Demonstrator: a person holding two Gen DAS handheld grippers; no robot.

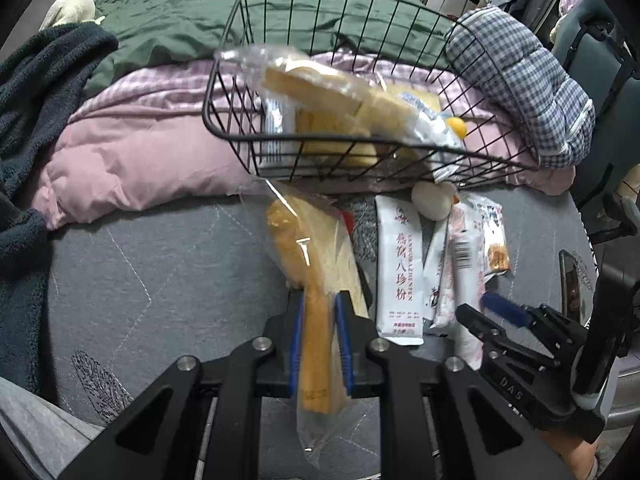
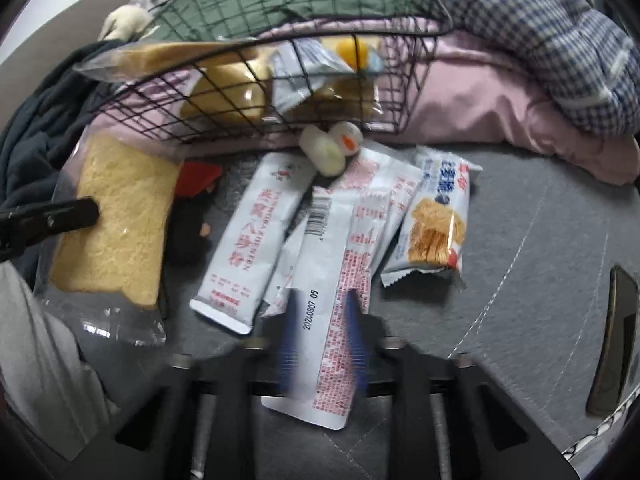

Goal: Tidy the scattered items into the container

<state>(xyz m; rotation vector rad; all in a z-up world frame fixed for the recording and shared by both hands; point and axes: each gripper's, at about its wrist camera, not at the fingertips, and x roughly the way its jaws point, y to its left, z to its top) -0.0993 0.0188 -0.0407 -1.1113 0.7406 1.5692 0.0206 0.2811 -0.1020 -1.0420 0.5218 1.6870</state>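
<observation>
A: Two grippers, and each one has a packet between its blue pads. The left gripper (image 1: 320,308) is closed nearly all the way on a bagged bread slice (image 1: 310,264), pinching it edge-on through its clear wrapper near the lower end, while the top of the bag points toward the wire basket (image 1: 248,148).

B: And the right gripper (image 2: 320,300)?

A: Its jaws stand part open around a long white sachet (image 2: 332,272) with red print and a barcode. That view is blurred, so I cannot tell whether the pads press on the sachet.

B: Where is the basket?

A: Propped on the pink quilt (image 1: 132,152), tilted toward the grey mattress (image 1: 160,264). Inside lie more bagged bread (image 1: 320,92), a white wrapper and something round and yellow (image 1: 457,125).

B: What lies loose?

A: Just beside the held sachet, a white sachet with red characters (image 2: 248,236), then a biscuit packet (image 2: 434,224) on the far side. A small white plush duck (image 2: 334,146) sits right under the basket's rim, and a red and black thing (image 2: 196,200) lies between the bread and the sachets. A phone (image 2: 612,340) rests near the mattress edge.
</observation>
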